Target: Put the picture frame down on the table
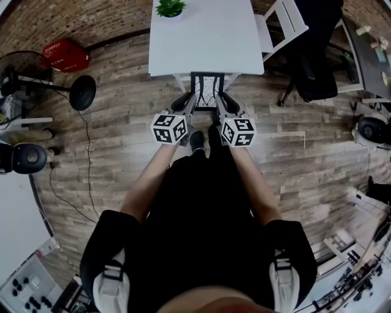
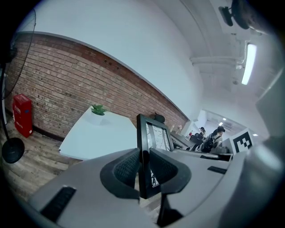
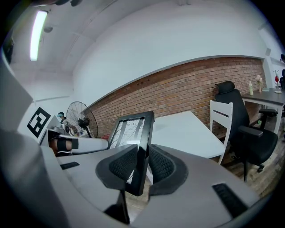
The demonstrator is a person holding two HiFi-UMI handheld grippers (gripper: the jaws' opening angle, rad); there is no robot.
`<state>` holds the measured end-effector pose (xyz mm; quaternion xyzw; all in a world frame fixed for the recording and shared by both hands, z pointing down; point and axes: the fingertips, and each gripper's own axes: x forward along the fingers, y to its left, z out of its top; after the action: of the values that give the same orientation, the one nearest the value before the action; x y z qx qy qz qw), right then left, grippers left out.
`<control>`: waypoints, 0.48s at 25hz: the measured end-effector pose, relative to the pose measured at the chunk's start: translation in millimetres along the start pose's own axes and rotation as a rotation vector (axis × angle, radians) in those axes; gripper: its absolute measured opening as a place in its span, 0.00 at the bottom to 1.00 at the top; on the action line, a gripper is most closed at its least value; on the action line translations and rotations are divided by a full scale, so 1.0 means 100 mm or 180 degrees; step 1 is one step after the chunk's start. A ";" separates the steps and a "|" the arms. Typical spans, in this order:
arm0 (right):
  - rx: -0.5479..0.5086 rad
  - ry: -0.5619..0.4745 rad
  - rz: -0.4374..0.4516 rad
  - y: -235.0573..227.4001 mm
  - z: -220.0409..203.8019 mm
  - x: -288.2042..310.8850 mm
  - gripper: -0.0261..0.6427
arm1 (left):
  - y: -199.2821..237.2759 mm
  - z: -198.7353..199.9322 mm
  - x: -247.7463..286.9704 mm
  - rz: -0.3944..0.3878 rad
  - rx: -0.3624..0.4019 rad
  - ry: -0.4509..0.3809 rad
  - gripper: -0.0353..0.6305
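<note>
A black picture frame [image 1: 206, 92] with a pale tree-branch print is held upright between both grippers, just in front of the white table [image 1: 208, 33]. My left gripper [image 1: 192, 104] is shut on the frame's left edge [image 2: 142, 151]. My right gripper [image 1: 219, 104] is shut on its right edge [image 3: 143, 147]. The frame is in the air, level with the table's near edge and off its top. In the left gripper view the print [image 2: 158, 138] faces right; in the right gripper view the frame's front [image 3: 129, 129] faces left.
A small potted plant [image 1: 170, 7] stands at the table's far left. A white chair [image 1: 282, 21] and a black office chair [image 1: 317, 49] are to the right. A floor fan [image 1: 43, 82] and a red box [image 1: 65, 55] are on the left.
</note>
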<state>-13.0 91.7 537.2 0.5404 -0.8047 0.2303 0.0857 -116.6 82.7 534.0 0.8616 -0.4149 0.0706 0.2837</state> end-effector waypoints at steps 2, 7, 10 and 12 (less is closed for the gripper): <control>0.0020 0.0000 0.0013 -0.02 0.01 0.03 0.15 | 0.02 0.01 0.03 0.0018 0.0003 0.0006 0.17; 0.0101 0.0012 0.0047 -0.13 0.04 0.14 0.15 | 0.04 0.08 0.16 0.0061 -0.0001 0.0019 0.17; 0.0136 0.0018 0.0075 -0.21 0.08 0.21 0.15 | 0.06 0.11 0.25 0.0089 -0.0004 0.0023 0.17; 0.0154 0.0035 0.0097 -0.27 0.10 0.26 0.15 | 0.07 0.13 0.33 0.0115 -0.0010 0.0032 0.17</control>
<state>2.5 56.9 546.4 0.5287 -0.8066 0.2540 0.0735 -101.6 49.6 538.1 0.8532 -0.4290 0.0793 0.2858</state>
